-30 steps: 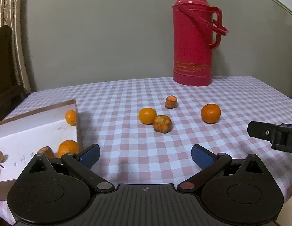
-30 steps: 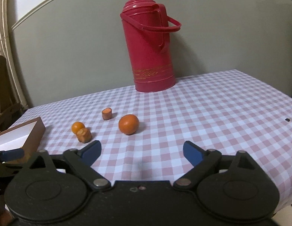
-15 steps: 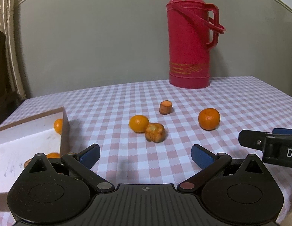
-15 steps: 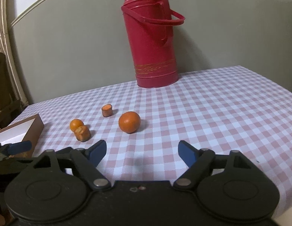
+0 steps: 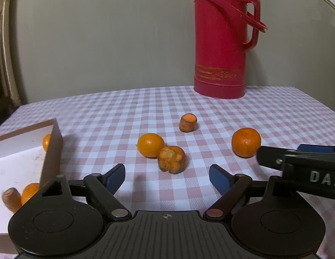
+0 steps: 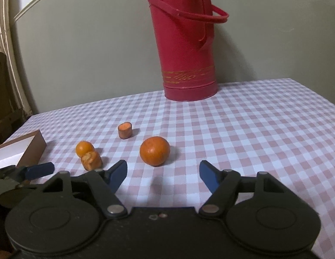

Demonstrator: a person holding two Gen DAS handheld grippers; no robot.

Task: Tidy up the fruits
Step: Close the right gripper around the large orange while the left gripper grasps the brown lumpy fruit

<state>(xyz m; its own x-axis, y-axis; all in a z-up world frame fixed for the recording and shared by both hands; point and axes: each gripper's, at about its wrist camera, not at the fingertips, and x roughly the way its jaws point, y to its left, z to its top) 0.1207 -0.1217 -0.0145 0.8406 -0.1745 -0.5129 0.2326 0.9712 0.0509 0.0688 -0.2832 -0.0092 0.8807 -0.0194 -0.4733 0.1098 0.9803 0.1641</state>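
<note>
- Orange fruit, 4 loose pcs on the checked tabletop [image 5: 210,108]: small mandarin [image 5: 150,145] touching a peeled, brownish piece [image 5: 171,159]; cut stub [image 5: 188,122] standing apart behind them; larger mandarin [image 6: 154,150] alone to the right.
- White-lined cardboard box [image 5: 51,151] at tabletop's left edge, open top; holds at least 2 mandarins and a carrot-like piece. Judged as the collecting bin, which is prob. why it sits nearest the left hand.
- Red thermos [image 5: 219,38] stands upright at the back, well apart from the fruit; judged not part of the job.
- Left gripper [image 5: 167,176]: jaws moderately wide, have just been closing, nothing between them yet. Peeled piece lies just ahead of the gap, roughly centred; small mandarin a bit further on and left of centre.
- Right gripper [image 6: 163,173]: jaws likewise part-open, have just been closing, empty. Larger mandarin lies just ahead, slightly left of the gap's centre, not yet between the blue pads [image 6: 117,173].
- Both grippers tilt down toward the tabletop, side by side; each shows in the other's view. Judged: each hand is lining up on its own fruit, jaws pre-narrowed to approx. fruit width.
- Risk (judged): the touching pair may roll or get nudged if the left jaws catch both.
</note>
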